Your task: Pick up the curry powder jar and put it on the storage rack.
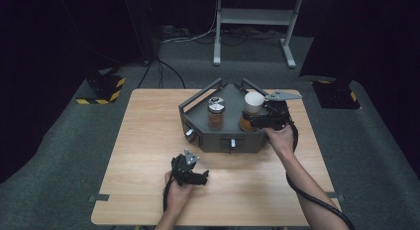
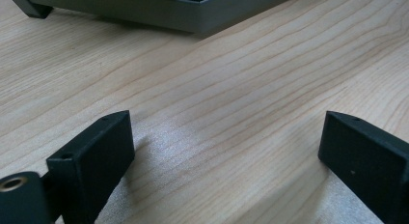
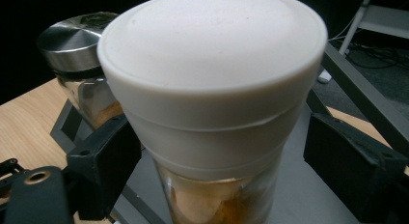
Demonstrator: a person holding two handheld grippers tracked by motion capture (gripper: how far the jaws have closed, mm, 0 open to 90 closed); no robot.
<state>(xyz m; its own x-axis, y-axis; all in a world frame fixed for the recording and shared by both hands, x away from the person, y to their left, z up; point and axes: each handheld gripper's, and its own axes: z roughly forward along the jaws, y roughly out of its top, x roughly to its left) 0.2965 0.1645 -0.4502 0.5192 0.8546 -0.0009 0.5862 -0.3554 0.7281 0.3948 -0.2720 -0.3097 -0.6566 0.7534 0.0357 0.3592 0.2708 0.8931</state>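
Observation:
A glass jar with a white lid stands upright at the right of a grey tray. My right gripper reaches it from the right, jaws on either side of it. In the right gripper view the jar sits between the black jaws of the gripper, with a gap at the right jaw, so it is open. A second jar with a metal lid stands to the left in the tray. My left gripper rests low over the wooden table, open with nothing between its jaws.
The tray has raised rails and a knob on its front-left wall; its base edge lies ahead of the left gripper. Bare wood table spreads left and front. A white stand and striped blocks sit on the floor beyond.

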